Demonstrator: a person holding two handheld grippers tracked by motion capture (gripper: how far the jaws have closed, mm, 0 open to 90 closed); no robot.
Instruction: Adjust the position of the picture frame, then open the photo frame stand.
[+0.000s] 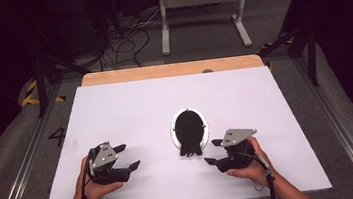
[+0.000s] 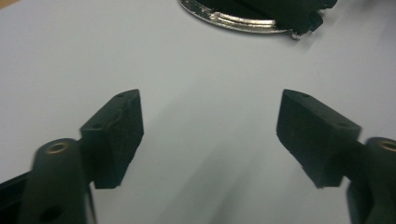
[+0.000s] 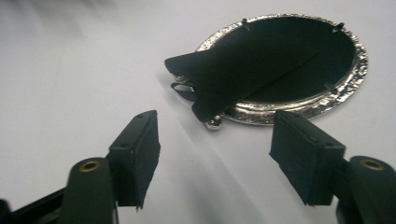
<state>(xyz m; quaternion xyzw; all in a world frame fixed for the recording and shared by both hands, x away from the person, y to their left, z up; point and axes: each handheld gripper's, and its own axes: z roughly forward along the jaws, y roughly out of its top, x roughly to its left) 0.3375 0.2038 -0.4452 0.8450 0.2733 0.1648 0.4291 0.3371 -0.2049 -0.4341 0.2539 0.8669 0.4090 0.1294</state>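
Observation:
An oval picture frame [image 1: 189, 129] with a silver rim lies face down in the middle of the white table [image 1: 130, 110], its black back and fold-out stand up. In the right gripper view the frame [image 3: 299, 56] lies just beyond the jaws, the stand's foot pointing towards them. The left gripper view has the frame's rim [image 2: 233, 21] at its top edge. My left gripper [image 1: 128, 156] [image 2: 210, 121] rests to the frame's left, open with nothing between its jaws. My right gripper [image 1: 211, 152] [image 3: 215, 135] sits at the frame's lower right, also open, with nothing held.
A wooden strip [image 1: 171, 70] runs along the table's far edge. Beyond it on the floor stand a white metal leg frame [image 1: 202, 16] and loose cables [image 1: 125, 40]. Metal rails [image 1: 30, 156] run along both sides of the table.

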